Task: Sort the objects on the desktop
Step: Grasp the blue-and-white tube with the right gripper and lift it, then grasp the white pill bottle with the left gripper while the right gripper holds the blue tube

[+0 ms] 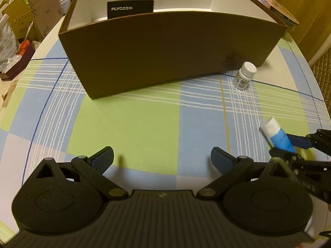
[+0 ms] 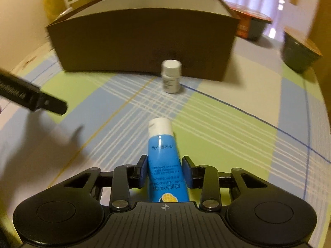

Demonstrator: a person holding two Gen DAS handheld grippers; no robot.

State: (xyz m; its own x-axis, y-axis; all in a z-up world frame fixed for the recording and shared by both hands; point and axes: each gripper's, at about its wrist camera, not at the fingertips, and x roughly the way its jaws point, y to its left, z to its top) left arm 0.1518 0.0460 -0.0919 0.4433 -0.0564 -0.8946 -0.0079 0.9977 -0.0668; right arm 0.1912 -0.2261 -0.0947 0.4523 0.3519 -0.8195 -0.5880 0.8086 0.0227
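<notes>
My right gripper [image 2: 164,170] is shut on a blue hand-cream tube [image 2: 163,157] with a white cap, held just above the tablecloth; the tube also shows at the right edge of the left wrist view [image 1: 277,134]. A small white pill bottle [image 2: 170,76] stands upright in front of the brown cardboard box [image 2: 142,41], also seen in the left wrist view [image 1: 244,75]. The box [image 1: 165,47] is open-topped with white dividers and holds a black FLYCO package [image 1: 130,8]. My left gripper [image 1: 162,161] is open and empty over the green and blue checked cloth.
The round table [image 1: 128,124] carries a checked cloth. Dark bowls with orange lids [image 2: 300,51] stand at the back right. Cardboard boxes and bags [image 1: 31,16] are stacked beyond the table's left edge. The left gripper's finger [image 2: 41,101] reaches in at the left of the right wrist view.
</notes>
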